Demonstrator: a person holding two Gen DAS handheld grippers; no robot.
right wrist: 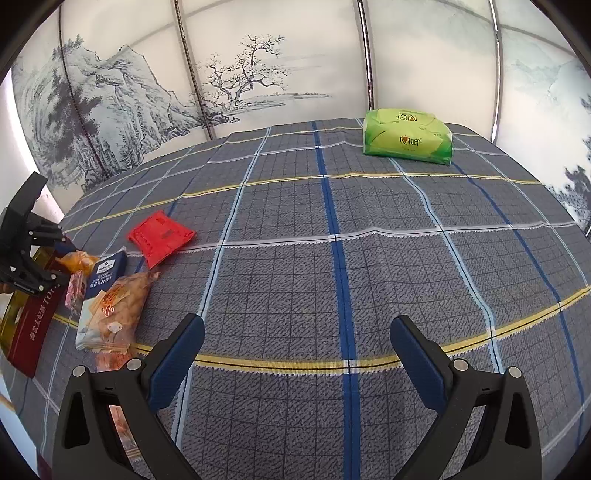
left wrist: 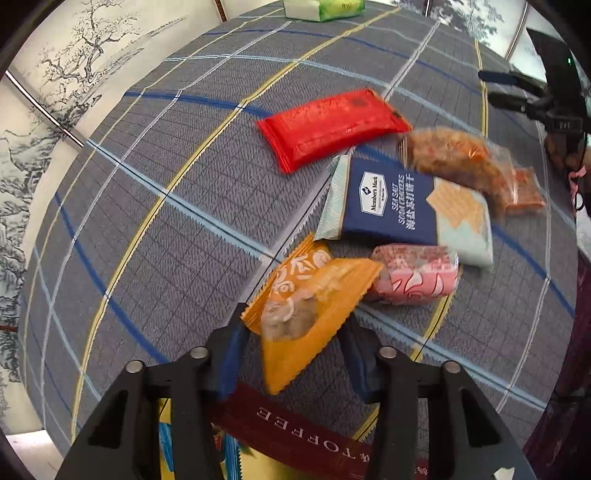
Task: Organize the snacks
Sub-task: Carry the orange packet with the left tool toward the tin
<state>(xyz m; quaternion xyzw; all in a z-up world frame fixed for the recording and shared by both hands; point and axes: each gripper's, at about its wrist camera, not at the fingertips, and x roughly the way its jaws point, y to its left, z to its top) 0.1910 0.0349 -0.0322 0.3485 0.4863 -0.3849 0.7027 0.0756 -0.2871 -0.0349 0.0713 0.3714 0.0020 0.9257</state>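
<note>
My left gripper [left wrist: 291, 350] is shut on an orange snack packet [left wrist: 310, 314] and holds it above a dark red toffee box [left wrist: 306, 439]. Beyond it on the plaid tablecloth lie a pink packet [left wrist: 417, 277], a navy soda cracker pack [left wrist: 399, 206], a clear bag of brown snacks [left wrist: 469, 162] and a red packet [left wrist: 332, 125]. My right gripper [right wrist: 295, 350] is open and empty over bare cloth. In the right wrist view the left gripper [right wrist: 51, 262] and the snack pile, with the red packet [right wrist: 160, 236] and cracker pack [right wrist: 105, 277], sit at the left.
A green tissue pack [right wrist: 408, 138] lies at the table's far edge, also seen in the left wrist view [left wrist: 325, 9]. A painted screen [right wrist: 221, 74] stands behind the table. The right gripper shows at the far right of the left wrist view [left wrist: 517, 92].
</note>
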